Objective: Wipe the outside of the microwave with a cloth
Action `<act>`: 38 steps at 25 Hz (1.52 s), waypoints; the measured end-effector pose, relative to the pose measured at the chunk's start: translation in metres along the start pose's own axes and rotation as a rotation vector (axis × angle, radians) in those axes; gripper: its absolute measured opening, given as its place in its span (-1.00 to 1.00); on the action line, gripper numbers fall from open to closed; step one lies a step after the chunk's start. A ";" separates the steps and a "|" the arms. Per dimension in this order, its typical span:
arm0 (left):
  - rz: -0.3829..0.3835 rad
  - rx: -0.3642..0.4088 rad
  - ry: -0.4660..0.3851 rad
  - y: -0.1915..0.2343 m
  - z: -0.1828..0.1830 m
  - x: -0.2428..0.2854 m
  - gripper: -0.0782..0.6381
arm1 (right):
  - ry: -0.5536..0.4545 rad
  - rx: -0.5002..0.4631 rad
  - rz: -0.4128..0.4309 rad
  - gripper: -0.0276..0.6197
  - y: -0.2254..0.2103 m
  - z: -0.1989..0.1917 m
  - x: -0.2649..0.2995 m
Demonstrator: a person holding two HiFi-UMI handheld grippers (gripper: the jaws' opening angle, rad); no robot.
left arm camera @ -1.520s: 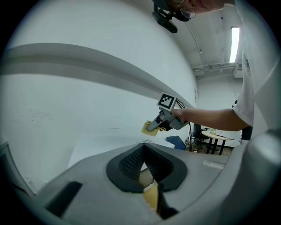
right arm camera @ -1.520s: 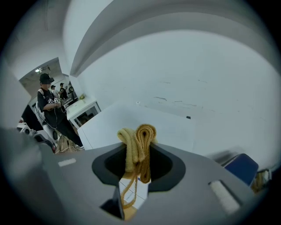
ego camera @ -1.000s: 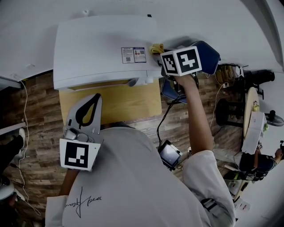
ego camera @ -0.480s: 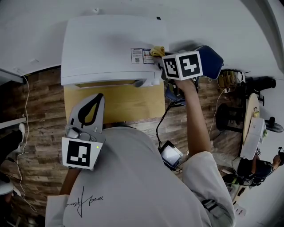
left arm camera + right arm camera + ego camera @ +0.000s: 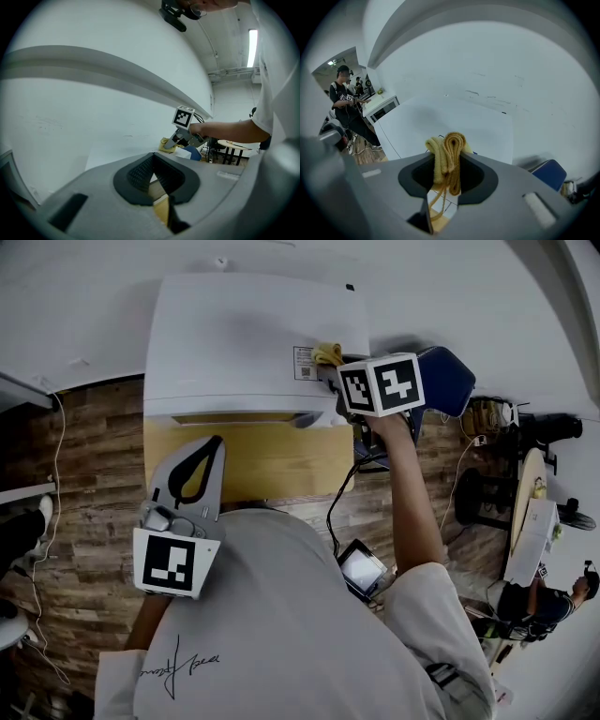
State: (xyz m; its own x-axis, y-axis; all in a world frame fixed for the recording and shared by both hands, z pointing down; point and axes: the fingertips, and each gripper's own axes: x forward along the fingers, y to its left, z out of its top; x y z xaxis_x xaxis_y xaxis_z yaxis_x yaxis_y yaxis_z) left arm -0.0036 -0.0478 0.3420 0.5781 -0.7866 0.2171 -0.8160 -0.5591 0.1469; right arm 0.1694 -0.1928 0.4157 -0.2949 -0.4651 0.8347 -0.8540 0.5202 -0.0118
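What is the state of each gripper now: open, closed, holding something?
Left gripper: closed, holding nothing.
Right gripper: closed on the yellow cloth.

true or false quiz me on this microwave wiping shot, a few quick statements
1. The right tongs grip a yellow cloth. True.
2. The cloth is pressed against the microwave door. False: it is on the microwave's top, beside the label.
3. The left tongs hold a second cloth. False: they are shut with nothing in them, over the table.
4. The microwave stands on a wooden table. True.
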 end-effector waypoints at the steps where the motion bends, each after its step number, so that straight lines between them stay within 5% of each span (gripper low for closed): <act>1: 0.002 -0.001 -0.001 0.001 0.001 -0.001 -0.80 | 0.000 -0.005 0.002 -0.55 0.003 0.001 0.000; 16: 0.013 -0.027 -0.021 0.010 0.002 -0.017 -0.80 | -0.006 -0.041 0.038 -0.55 0.043 0.018 0.012; 38: 0.128 -0.039 0.001 0.048 -0.008 -0.061 -0.80 | -0.041 -0.147 0.176 -0.55 0.144 0.068 0.048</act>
State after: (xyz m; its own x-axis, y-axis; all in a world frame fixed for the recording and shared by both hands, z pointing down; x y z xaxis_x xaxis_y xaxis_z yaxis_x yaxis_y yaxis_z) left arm -0.0779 -0.0241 0.3433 0.4692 -0.8505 0.2375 -0.8827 -0.4435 0.1556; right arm 0.0036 -0.1887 0.4164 -0.4531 -0.3850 0.8040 -0.7172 0.6931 -0.0723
